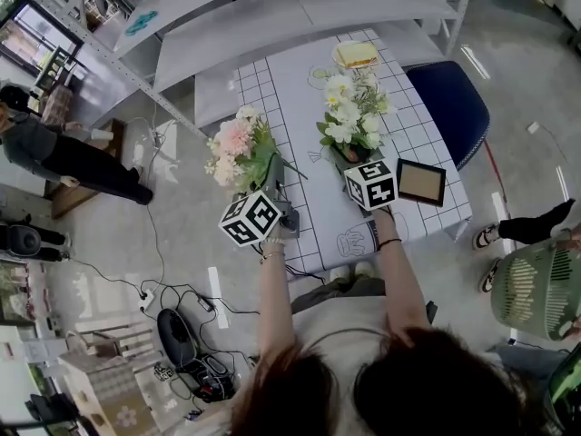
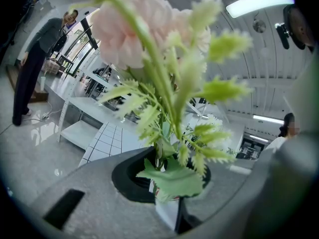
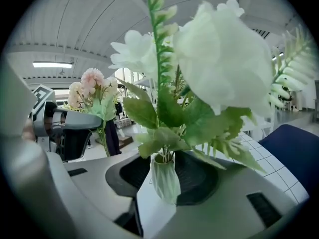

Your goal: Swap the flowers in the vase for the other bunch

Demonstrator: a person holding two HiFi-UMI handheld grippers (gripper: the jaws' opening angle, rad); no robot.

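Observation:
A pink bunch is held up off the table's left edge, its stems clamped in my left gripper, which is shut on them. In the left gripper view, pink blooms and fern leaves fill the frame. The white bunch stands in a pale green ribbed vase on the table. My right gripper is open around the vase, its dark pads apart from it on both sides. In the head view the white blooms and the right gripper hide the vase.
The grid-patterned table also holds a framed picture at the right and a yellow item on a plate at the far end. A blue chair stands to the right, grey shelving behind, and a person at the far left.

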